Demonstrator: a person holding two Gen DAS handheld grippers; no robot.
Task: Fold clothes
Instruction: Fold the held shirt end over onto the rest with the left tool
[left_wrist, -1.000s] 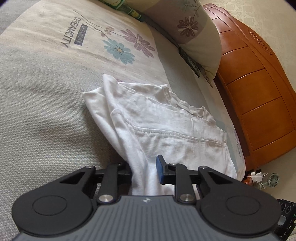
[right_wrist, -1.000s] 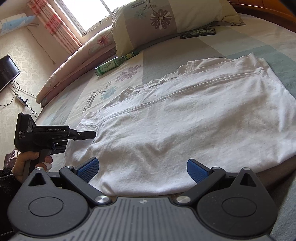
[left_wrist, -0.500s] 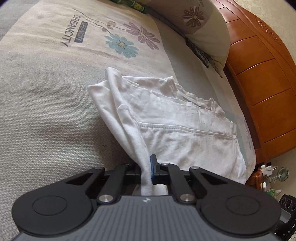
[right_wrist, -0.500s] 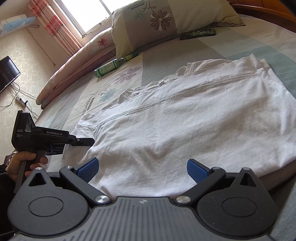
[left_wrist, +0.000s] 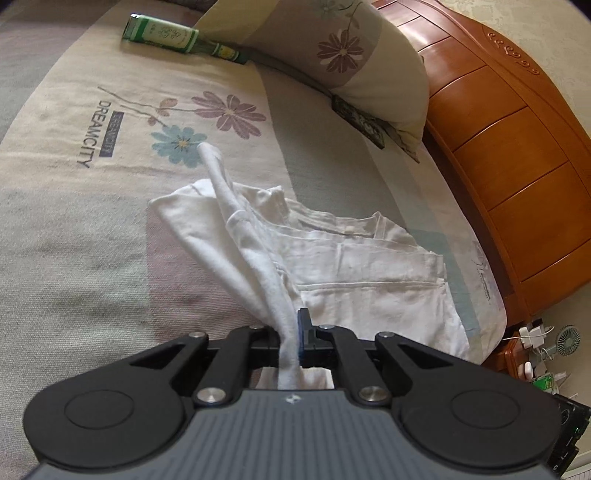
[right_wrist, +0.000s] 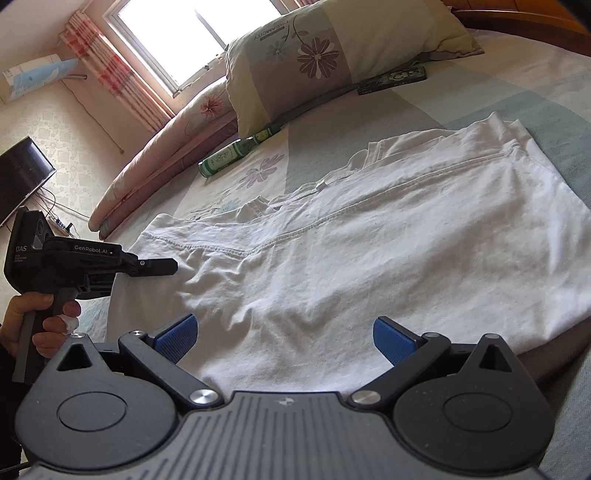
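I have the white T-shirt (right_wrist: 369, 251) spread across the bed (left_wrist: 74, 258), its body lying mostly flat with a stitched hem line running across it, toward the near edge of the mattress. My left gripper (left_wrist: 293, 341) is pinching one side edge of the shirt, and that edge rises off the sheet in a taut ridge. My right gripper (right_wrist: 284, 338) sits low over the near edge of the cloth, its blue pads spread wide with nothing between them.

I judge a side fold is in hand: the lifted edge wants carrying across the shirt's body and laying down flat, while the right gripper either pins the cloth or takes the matching corner.

Room is good toward the middle of the bed, where bare sheet lies. A green glass bottle (right_wrist: 236, 153) lies well apart near the pillow (right_wrist: 332, 55), and a dark remote (right_wrist: 391, 79) sits by the pillow too. The wooden headboard (left_wrist: 517, 166) bounds the far side.
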